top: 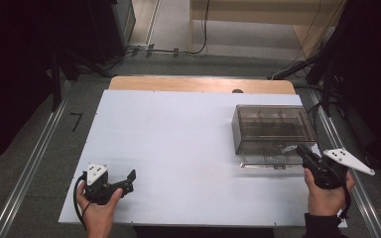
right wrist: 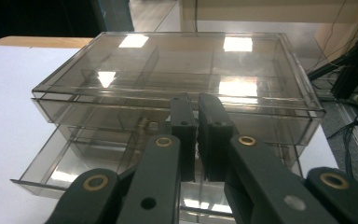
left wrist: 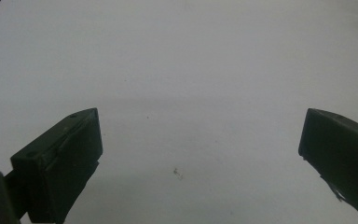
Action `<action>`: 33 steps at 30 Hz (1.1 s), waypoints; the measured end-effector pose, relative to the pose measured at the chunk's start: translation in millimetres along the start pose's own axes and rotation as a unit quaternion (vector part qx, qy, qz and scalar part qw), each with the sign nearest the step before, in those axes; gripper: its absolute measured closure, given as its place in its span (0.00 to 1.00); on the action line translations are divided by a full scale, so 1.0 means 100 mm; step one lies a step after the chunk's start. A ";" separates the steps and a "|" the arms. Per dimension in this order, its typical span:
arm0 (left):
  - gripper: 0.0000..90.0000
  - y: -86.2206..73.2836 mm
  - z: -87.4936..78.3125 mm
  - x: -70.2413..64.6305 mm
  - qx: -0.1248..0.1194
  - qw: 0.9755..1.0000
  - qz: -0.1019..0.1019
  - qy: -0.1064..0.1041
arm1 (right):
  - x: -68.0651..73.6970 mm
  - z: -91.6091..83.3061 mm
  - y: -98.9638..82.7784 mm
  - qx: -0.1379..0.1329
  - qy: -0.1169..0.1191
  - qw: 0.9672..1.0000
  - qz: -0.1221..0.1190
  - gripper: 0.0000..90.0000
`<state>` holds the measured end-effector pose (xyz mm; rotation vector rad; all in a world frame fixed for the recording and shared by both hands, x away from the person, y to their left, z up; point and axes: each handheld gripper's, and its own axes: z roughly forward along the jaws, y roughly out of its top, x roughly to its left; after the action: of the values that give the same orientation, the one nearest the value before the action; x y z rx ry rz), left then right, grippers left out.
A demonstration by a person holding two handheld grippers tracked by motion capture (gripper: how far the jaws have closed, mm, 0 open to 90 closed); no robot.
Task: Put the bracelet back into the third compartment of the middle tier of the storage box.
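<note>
While the right gripper (right wrist: 196, 105) sits with its jaws pinched together at the drawer front, the left gripper (top: 129, 179) rests wide open with nothing in it.

Nearest the person, the left one lies low on the white table (top: 178, 148), far from the box. Further out on the right side, the smoky clear drawer box (top: 273, 130) has its long side across the table, and its bottom drawer (right wrist: 65, 168) pokes out toward the person. Can't tell if the pinched jaws actually hold anything.
</note>
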<state>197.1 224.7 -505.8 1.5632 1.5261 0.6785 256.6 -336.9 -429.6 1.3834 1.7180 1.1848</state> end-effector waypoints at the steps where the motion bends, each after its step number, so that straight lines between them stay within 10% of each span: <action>1: 0.00 0.00 0.00 0.00 0.000 1.000 0.000 -0.001 | -0.01 0.00 0.00 0.000 -0.001 1.000 0.001 0.93; 21: 0.00 0.00 0.01 -0.01 0.002 1.000 -0.001 0.000 | -0.28 -0.02 -0.08 0.013 -0.036 0.999 0.015 0.93; 33: 0.00 0.00 0.01 -0.01 0.002 1.000 0.000 -0.002 | -0.34 0.11 -0.17 0.073 -0.050 0.996 0.002 0.93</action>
<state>198.1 224.0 -506.3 1.5662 1.5265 0.6721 267.8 -367.6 -451.2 1.5056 1.7607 0.9920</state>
